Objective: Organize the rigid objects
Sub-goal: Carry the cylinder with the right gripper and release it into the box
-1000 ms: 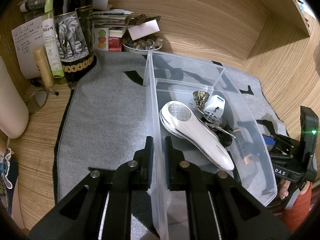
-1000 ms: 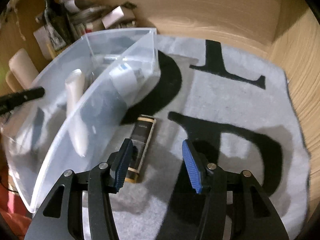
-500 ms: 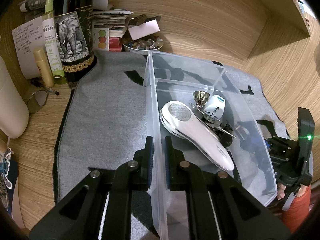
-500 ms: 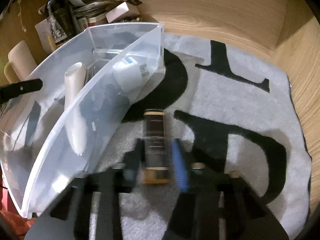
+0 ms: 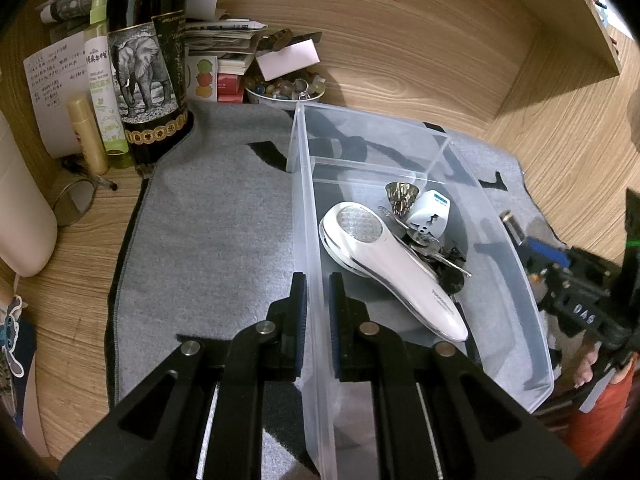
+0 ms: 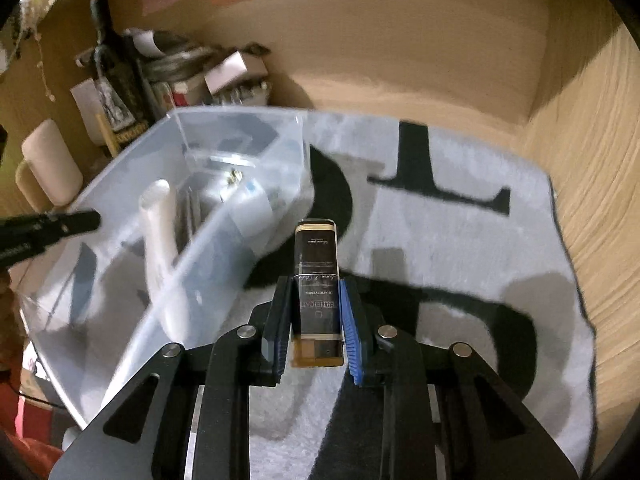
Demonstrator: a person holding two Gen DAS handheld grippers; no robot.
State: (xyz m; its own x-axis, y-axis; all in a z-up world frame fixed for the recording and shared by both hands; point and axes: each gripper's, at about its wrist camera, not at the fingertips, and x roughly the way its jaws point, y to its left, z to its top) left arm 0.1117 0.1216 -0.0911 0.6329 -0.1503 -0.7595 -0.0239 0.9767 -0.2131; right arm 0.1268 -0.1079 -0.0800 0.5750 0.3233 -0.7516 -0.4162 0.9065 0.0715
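right gripper [image 6: 314,320] clamped on dark lighter [image 6: 317,280], label blurred, lifted over mat [image 6: 460,248] beside bin [image 6: 224,216]. left gripper [image 5: 318,300] pinching bin wall. white shaver [image 5: 384,268] inside.

We see lots of bare gray mat [image 5: 208,240] left of the clear bin [image 5: 308,208] — room to pass. Inside the bin, a white gadget [image 5: 384,268] and keys [image 5: 436,248] block the middle. Behind, a tall bottle [image 5: 148,60] stands in the way.
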